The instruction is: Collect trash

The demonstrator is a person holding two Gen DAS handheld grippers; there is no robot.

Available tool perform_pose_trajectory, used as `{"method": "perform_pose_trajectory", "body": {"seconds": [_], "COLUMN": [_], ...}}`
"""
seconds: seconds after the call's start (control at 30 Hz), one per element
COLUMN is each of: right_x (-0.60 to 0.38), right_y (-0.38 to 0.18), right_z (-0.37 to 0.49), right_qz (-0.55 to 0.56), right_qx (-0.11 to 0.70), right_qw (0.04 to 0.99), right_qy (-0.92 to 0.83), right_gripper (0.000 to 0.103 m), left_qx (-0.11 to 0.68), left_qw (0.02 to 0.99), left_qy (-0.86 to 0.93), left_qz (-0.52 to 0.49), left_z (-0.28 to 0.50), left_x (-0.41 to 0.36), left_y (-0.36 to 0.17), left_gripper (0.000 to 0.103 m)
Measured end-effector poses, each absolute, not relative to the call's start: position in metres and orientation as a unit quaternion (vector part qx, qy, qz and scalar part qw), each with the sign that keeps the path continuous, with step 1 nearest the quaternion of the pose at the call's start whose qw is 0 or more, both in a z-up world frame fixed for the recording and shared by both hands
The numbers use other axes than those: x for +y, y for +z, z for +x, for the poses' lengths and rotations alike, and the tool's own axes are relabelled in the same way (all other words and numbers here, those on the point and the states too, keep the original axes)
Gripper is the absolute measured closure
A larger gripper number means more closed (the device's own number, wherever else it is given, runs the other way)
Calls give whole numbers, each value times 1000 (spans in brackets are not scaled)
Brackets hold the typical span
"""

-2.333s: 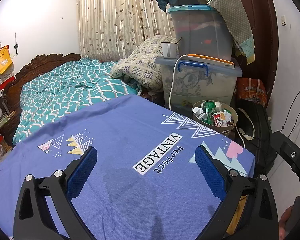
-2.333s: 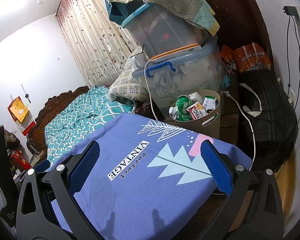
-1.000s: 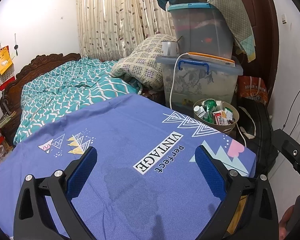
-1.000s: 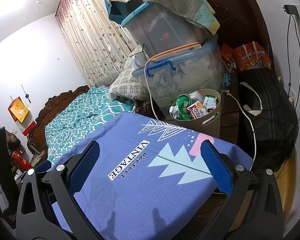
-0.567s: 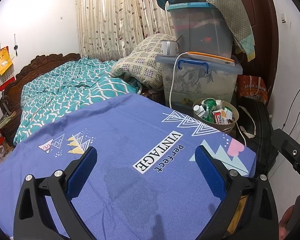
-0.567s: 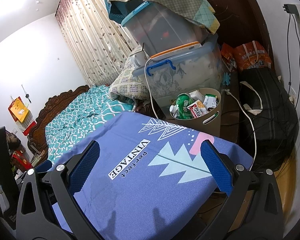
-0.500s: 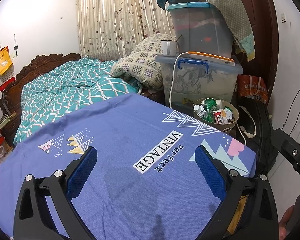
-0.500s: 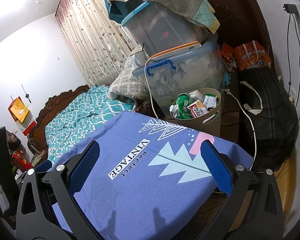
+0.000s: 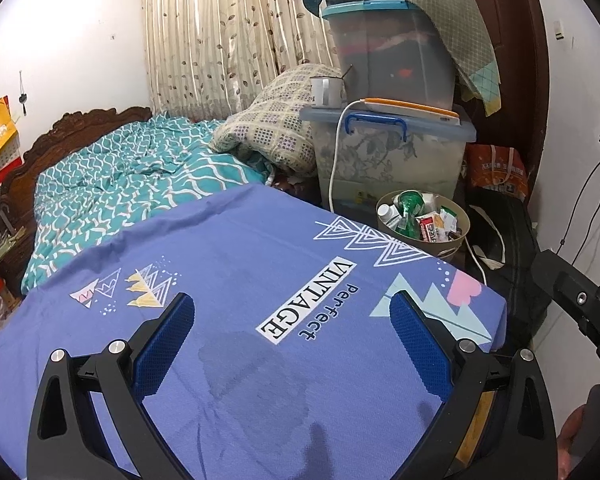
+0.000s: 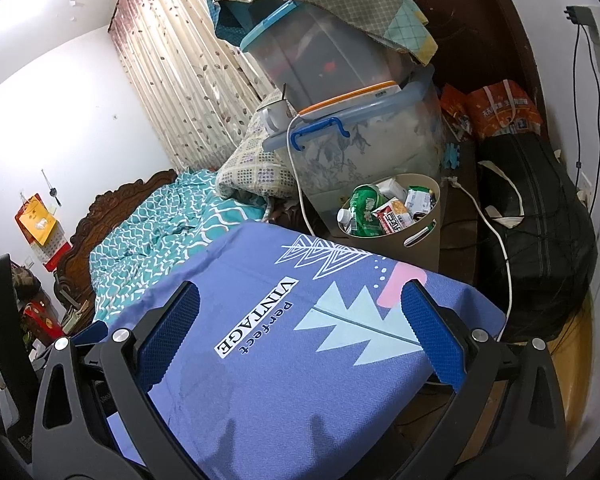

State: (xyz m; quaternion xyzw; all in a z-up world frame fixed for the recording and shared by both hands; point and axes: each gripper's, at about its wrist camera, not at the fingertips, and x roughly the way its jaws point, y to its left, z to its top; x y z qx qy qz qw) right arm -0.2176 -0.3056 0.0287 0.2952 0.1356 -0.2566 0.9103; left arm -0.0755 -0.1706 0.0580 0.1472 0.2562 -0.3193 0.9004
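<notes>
A round beige waste bin stands on the floor past the far right corner of the table, filled with a green bottle, cartons and wrappers. The table carries a blue-purple cloth printed "Perfect VINTAGE", with a damp patch near me. My left gripper hovers open over the cloth's near edge, nothing between its blue pads. My right gripper is open too, over the cloth's right part, pointing toward the bin.
Stacked plastic storage boxes with a white cable stand behind the bin. A black bag and orange bags lie right of it. A bed with teal bedding and a pillow lies beyond the table.
</notes>
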Motion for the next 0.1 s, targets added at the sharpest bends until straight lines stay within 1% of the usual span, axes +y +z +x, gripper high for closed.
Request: {"method": "perform_pose_trajectory", "body": {"seconds": [0.1], "right_x": [-306], "right_y": [28], "right_z": [-217], "right_qz": [295], "right_qx": [136], "right_qw": [910], "right_qy": [-256], "right_gripper": [3], "left_qx": [258], "left_qw": [901], "left_qy": [-318], "left_qz": [146], "left_z": [-74], "left_x": [-170], "left_y": [58], "left_gripper": [9]}}
